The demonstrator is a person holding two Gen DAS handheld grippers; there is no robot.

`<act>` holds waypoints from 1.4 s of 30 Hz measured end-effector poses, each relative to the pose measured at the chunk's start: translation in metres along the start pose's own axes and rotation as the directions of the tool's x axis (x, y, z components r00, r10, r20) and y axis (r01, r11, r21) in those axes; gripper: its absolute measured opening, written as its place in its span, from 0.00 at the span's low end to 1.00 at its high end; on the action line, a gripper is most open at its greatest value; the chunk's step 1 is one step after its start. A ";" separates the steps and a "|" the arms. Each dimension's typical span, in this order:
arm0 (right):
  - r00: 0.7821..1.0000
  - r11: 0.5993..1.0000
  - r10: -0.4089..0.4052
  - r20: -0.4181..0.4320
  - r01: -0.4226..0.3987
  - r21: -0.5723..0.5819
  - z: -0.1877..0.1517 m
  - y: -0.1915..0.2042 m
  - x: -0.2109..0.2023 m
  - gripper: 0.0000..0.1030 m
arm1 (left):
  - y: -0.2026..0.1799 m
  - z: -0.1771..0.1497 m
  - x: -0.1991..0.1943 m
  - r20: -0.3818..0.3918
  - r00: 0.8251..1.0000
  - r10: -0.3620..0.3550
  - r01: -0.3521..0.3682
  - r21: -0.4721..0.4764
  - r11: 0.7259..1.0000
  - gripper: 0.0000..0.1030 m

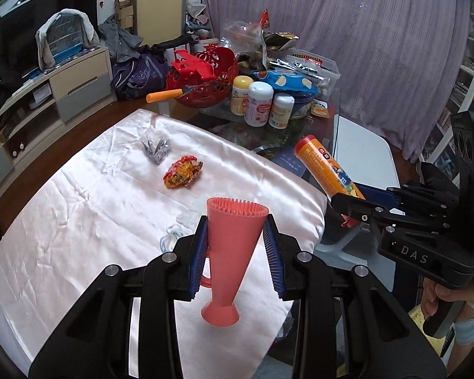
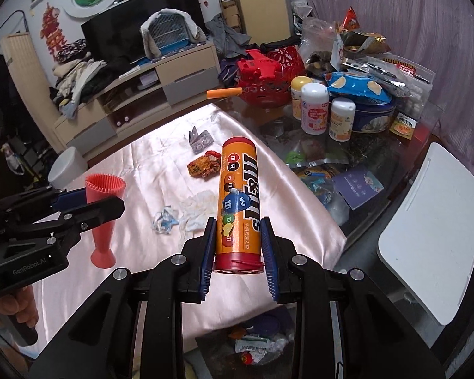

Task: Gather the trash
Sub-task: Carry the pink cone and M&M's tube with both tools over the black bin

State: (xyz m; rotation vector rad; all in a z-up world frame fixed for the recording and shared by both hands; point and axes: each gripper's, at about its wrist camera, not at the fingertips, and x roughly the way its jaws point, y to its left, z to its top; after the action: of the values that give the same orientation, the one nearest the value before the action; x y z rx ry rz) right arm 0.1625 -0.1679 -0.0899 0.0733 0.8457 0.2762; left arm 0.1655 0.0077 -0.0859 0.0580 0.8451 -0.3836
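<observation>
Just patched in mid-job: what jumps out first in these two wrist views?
Both tongs are loaded and lifted off the pink satin cloth: the left tongs clamp a coral ribbed cup, and the right tongs clamp an orange candy tube. On the cloth beyond lie an orange snack wrapper, a crumpled silver foil piece and white scraps.

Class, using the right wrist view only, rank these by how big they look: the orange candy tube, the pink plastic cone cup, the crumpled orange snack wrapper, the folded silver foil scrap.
1. Orange candy tube, though nearness to the camera inflates it.
2. Pink plastic cone cup.
3. Crumpled orange snack wrapper.
4. Folded silver foil scrap.
</observation>
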 end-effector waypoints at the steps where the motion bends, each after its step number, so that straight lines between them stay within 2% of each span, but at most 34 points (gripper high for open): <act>1: 1.000 1.000 -0.001 -0.005 0.001 0.007 -0.008 0.000 -0.006 0.28 | -0.004 -0.008 -0.002 -0.006 1.000 -0.001 0.001 -0.001 1.000 0.32; 9: 0.999 0.999 -0.011 -0.040 0.013 0.046 -0.074 -0.004 -0.037 0.28 | -0.034 -0.072 -0.008 -0.061 0.998 -0.032 0.030 -0.032 0.999 0.32; 16: 0.994 0.995 -0.040 -0.101 0.048 0.083 -0.128 -0.021 -0.042 0.28 | -0.061 -0.127 -0.001 -0.132 0.989 -0.063 0.062 -0.005 0.998 0.32; 22: 0.989 0.990 -0.054 -0.141 0.072 0.123 -0.161 -0.041 -0.042 0.28 | -0.074 -0.156 0.016 -0.161 0.983 -0.084 0.079 -0.039 0.996 0.32; 30: 0.982 0.982 -0.008 -0.189 0.044 0.185 -0.189 -0.051 -0.024 0.28 | -0.086 -0.178 0.052 -0.242 0.966 -0.090 0.079 -0.053 0.995 0.32; 42: 0.961 0.979 0.033 -0.274 0.024 0.202 -0.192 -0.057 0.007 0.28 | -0.096 -0.179 0.096 -0.308 0.945 -0.107 0.101 -0.034 0.994 0.31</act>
State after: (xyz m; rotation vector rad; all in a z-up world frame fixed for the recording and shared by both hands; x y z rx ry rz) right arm 0.0355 -0.2294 -0.2318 0.2325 1.1510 0.2048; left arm 0.0605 -0.0756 -0.2663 0.0581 1.1654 -0.4739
